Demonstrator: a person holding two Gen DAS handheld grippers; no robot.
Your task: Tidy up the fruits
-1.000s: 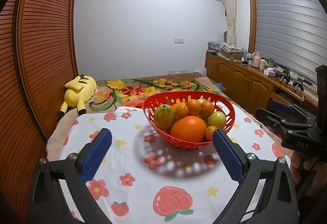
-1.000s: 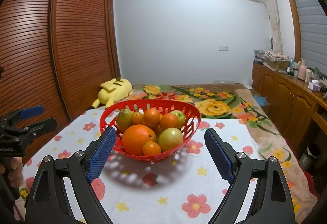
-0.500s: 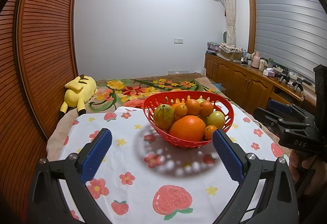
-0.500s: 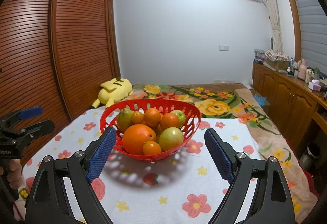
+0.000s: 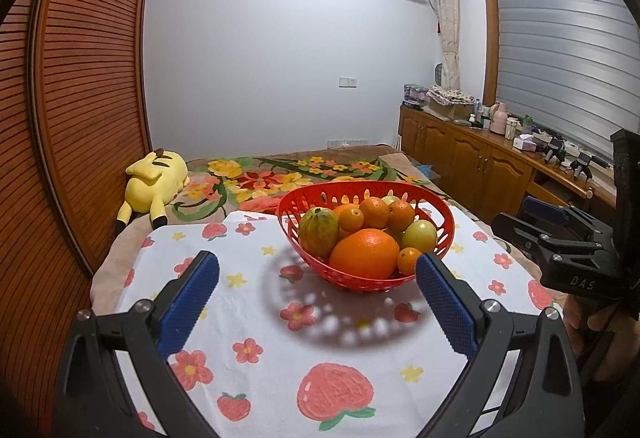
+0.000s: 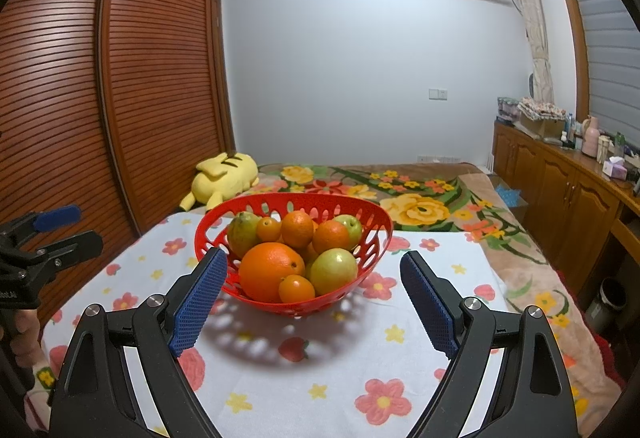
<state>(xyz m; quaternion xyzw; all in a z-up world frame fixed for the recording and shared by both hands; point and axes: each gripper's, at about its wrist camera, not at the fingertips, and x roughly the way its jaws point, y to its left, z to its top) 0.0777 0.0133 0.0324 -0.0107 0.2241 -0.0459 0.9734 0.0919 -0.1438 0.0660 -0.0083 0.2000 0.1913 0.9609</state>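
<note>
Red basket (image 5: 366,198) sits on the flowered cloth (image 5: 256,350), which is spread over the near end of the bed (image 6: 420,206). Basket upright and heaped with fruit.

Contents, seen from the right wrist view: large orange (image 6: 272,270) at the front, a small orange (image 6: 296,289) touching it on its lower right, a green apple (image 6: 334,271) just beside. Behind them are a green-yellow oval fruit (image 6: 243,233) at the left, further small oranges, and a second green apple (image 6: 352,228) at the back right.

Left tool (image 5: 317,284): blue pads (image 5: 188,304) spread wide, nothing between them. It hangs over the cloth, short of the basket.

Right tool (image 6: 312,298): jaws likewise wide apart, no grip. The basket's near side shows in the gap, with the left pad (image 6: 198,302) overlapping its rim in view; contact cannot be told.

Yellow plush toy (image 5: 154,184) lies on the bed beyond the cloth, by the wooden wardrobe (image 5: 80,110).
</note>
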